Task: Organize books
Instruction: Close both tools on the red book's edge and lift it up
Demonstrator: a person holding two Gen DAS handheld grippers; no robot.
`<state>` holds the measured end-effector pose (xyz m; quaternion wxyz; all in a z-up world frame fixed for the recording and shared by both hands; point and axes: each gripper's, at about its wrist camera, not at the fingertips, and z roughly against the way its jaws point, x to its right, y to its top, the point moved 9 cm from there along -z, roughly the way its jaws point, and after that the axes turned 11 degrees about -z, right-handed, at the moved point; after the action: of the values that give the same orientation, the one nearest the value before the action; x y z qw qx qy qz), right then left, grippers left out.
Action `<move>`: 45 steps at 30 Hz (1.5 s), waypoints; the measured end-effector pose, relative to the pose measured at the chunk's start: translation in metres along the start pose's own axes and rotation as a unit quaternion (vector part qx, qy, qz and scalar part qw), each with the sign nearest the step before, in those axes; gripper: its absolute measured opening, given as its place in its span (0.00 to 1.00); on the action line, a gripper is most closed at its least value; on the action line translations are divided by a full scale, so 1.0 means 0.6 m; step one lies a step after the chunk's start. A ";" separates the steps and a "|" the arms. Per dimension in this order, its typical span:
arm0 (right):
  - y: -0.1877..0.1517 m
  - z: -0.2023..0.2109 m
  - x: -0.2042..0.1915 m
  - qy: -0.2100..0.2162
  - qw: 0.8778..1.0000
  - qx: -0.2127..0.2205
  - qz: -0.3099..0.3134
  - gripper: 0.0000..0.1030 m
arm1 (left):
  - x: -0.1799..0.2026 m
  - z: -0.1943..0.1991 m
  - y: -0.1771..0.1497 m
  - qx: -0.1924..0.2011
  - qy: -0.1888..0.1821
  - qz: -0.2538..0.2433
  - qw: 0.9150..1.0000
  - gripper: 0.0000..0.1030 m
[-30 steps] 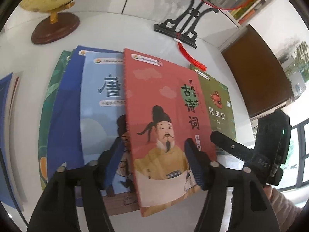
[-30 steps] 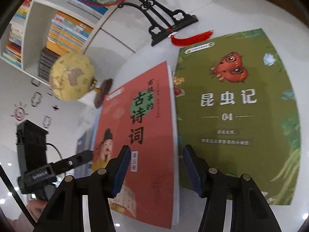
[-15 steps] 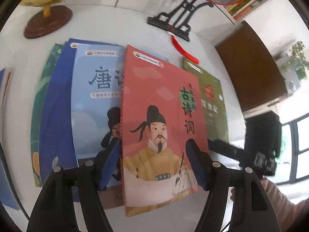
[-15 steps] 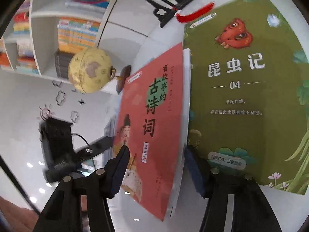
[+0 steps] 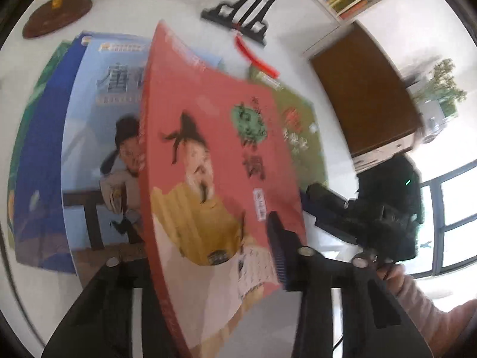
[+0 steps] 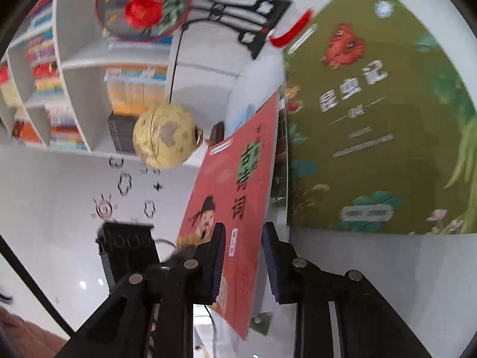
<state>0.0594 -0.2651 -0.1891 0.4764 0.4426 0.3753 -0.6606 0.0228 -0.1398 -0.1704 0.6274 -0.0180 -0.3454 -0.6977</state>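
Left wrist view: I judge the red poetry book [image 5: 214,161] mid-lift, both hand-held grippers [image 5: 208,256] [image 6: 243,256] pinching it; next, carry it onto the blue book [image 5: 104,125].

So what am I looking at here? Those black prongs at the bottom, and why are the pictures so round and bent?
No robot: a person holds a two-finger claw in each hand, each with a fisheye camera looking along its fingers. One picture is from the left claw, one from the right claw. Both are closed on the red book, lifting it off the white table. A green book and a blue book lie flat there, beside a globe.
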 end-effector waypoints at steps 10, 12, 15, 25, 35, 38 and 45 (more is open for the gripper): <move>-0.031 -0.023 0.046 -0.095 0.994 -0.041 -0.028 0.30 | 0.013 0.018 0.001 0.013 -0.070 0.085 0.994 0.13; -0.049 -0.026 0.049 -0.092 0.993 -0.057 -0.046 0.35 | 0.012 0.018 -0.002 0.010 -0.067 0.091 0.994 0.13; -0.070 -0.026 0.043 -0.075 0.994 -0.062 -0.053 0.48 | 0.007 0.016 -0.007 0.005 -0.070 0.107 0.992 0.13; -0.046 0.024 -0.036 0.015 1.000 0.019 0.016 0.12 | 0.013 0.021 -0.025 -0.019 -0.005 0.063 0.998 0.15; -0.037 -0.022 -0.002 -0.013 0.998 0.010 -0.054 0.29 | 0.054 -0.004 -0.053 -0.031 -0.080 0.115 0.990 0.15; -0.040 -0.019 -0.020 -0.061 0.997 0.047 0.018 0.16 | 0.052 0.007 -0.045 -0.029 -0.061 0.099 0.993 0.25; -0.046 -0.018 -0.079 -0.148 0.974 0.036 0.167 0.13 | 0.021 0.031 -0.019 0.010 0.025 0.067 0.997 0.22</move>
<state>0.0423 -0.2340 -0.1460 0.6136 0.4133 0.1978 -0.6431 0.0022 -0.1417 -0.1559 0.6810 -0.0171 -0.3351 -0.6509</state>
